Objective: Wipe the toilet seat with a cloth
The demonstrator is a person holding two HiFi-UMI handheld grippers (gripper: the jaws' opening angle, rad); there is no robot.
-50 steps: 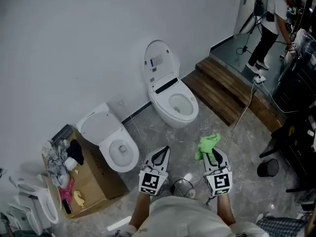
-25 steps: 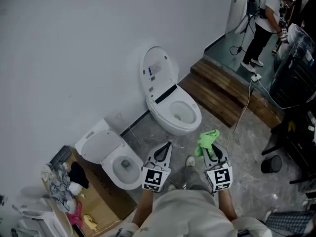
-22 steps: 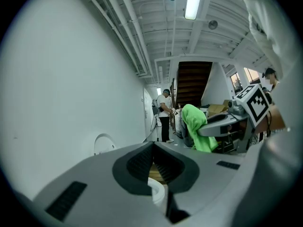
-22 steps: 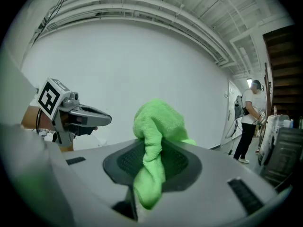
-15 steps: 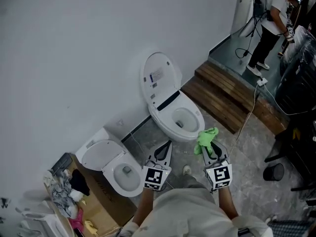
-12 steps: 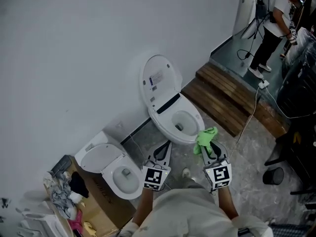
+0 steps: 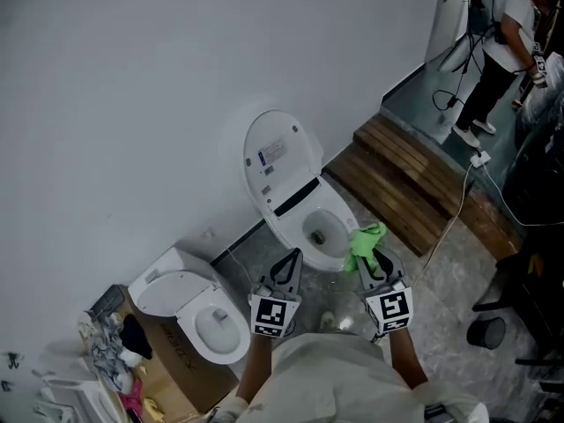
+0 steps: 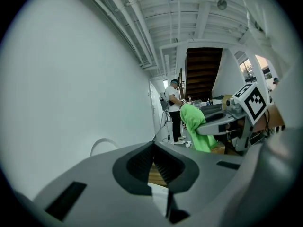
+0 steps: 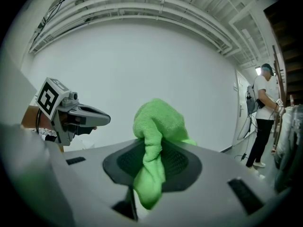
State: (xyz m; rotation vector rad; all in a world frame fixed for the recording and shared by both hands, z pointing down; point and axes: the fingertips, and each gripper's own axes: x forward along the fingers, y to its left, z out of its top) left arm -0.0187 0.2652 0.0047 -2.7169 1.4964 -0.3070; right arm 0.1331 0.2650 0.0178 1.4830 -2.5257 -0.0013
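Note:
A white toilet [image 7: 300, 210] stands against the wall with its lid [image 7: 271, 157] raised and the seat [image 7: 291, 229] down around the open bowl. My right gripper [image 7: 368, 256] is shut on a bright green cloth [image 7: 365, 241] [image 9: 154, 141] and hovers over the bowl's near right rim. The cloth bunches above the jaws and hangs down between them. My left gripper [image 7: 288, 266] is shut with nothing in it, just in front of the bowl's near left side. In the left gripper view the jaws [image 8: 154, 161] meet, and the right gripper with the cloth [image 8: 196, 126] shows beyond.
A second, smaller toilet [image 7: 194, 317] sits to the left on the floor beside a cardboard box of rags [image 7: 123, 359]. A wooden step [image 7: 414, 183] lies to the right, with a cable [image 7: 454, 218] trailing over it. A person [image 7: 507, 33] stands at the far right doorway.
The view has moved closer to the lidded toilet. Both grippers now sit at the bowl's near rim, the green cloth over its right edge. Neither gripper has changed its hold.

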